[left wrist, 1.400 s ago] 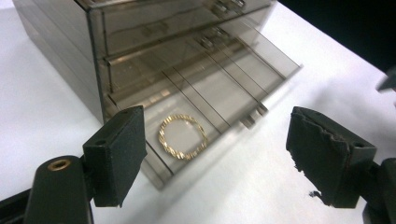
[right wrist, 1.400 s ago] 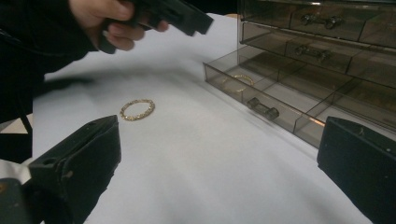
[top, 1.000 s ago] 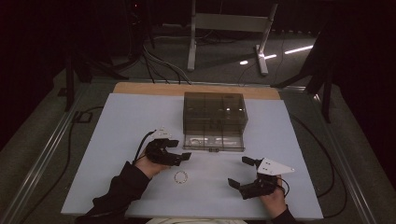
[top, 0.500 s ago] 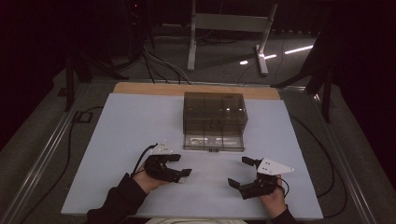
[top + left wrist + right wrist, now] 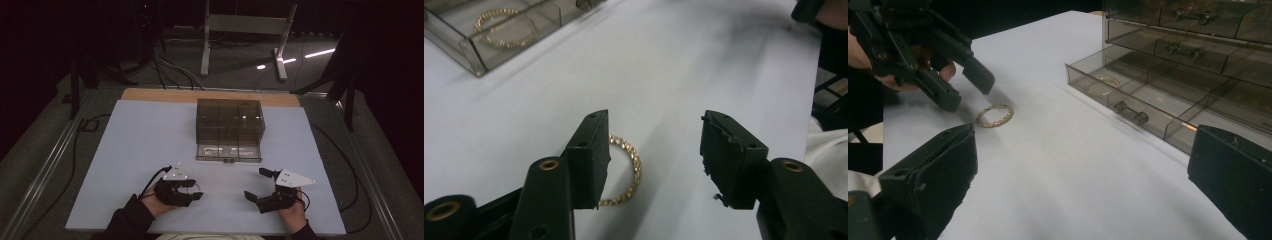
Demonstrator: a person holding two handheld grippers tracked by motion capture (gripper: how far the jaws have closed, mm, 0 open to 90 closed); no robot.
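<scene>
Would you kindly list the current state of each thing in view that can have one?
Bottom drawer: pulled open, a gold bracelet inside.
Upper drawers: shut.
Gold bracelet on the table: lying flat, not gripped.
Left hand-held gripper: open, jaws just closing, bracelet beside one jaw.
Right hand-held gripper: open, holding nothing.

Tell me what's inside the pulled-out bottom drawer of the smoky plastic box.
The open drawer holds one gold beaded bracelet in a front compartment; the neighbouring compartments look bare. Its rear part sits under the box, so what lies there is covered.
</scene>
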